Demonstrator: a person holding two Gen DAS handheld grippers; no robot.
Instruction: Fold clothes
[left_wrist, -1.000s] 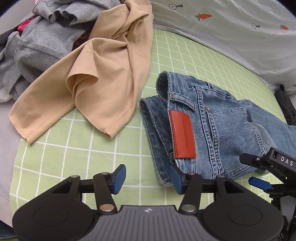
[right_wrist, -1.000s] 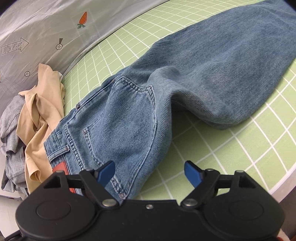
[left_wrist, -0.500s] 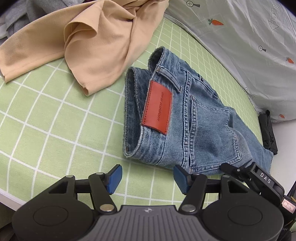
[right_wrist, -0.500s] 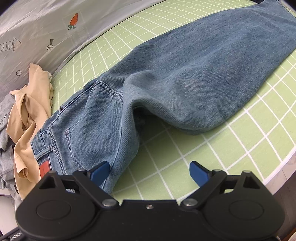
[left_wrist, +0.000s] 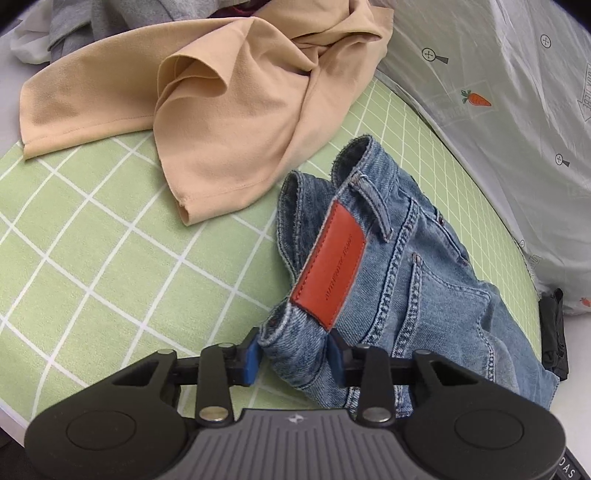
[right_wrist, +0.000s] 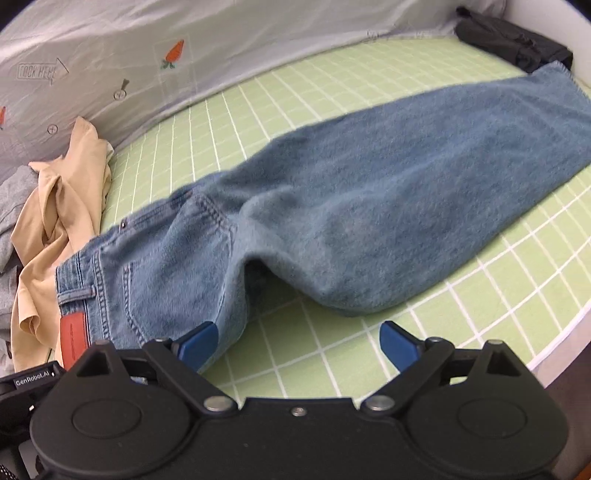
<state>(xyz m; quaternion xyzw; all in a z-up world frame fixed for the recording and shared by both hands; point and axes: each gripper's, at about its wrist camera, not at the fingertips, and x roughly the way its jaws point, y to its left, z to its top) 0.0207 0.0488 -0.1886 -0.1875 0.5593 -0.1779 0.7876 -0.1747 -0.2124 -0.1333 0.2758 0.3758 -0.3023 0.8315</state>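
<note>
Blue jeans (left_wrist: 424, 288) lie on a green grid mat (left_wrist: 92, 240), back side up, with a red leather patch (left_wrist: 328, 266) at the waistband. My left gripper (left_wrist: 293, 356) is closing on the near waistband corner just below the patch, and its blue pads press the bunched denim. In the right wrist view the jeans (right_wrist: 369, 221) stretch away to the upper right, the leg lying flat. My right gripper (right_wrist: 299, 345) stands wide open above the mat (right_wrist: 480, 295) by the crotch fold, its left pad (right_wrist: 197, 345) beside the denim edge and nothing between the pads.
A beige garment (left_wrist: 221, 110) lies crumpled beyond the waistband, with grey clothes (left_wrist: 110, 18) piled behind it. A grey carrot-print sheet (left_wrist: 498, 74) borders the mat's far side. A black folded item (right_wrist: 513, 37) sits past the leg hem. The mat's edge runs close on the near right.
My left gripper has come down onto the waistband corner and its jaws have closed on the denim. My right gripper has drawn back and up, so more of the leg shows.
</note>
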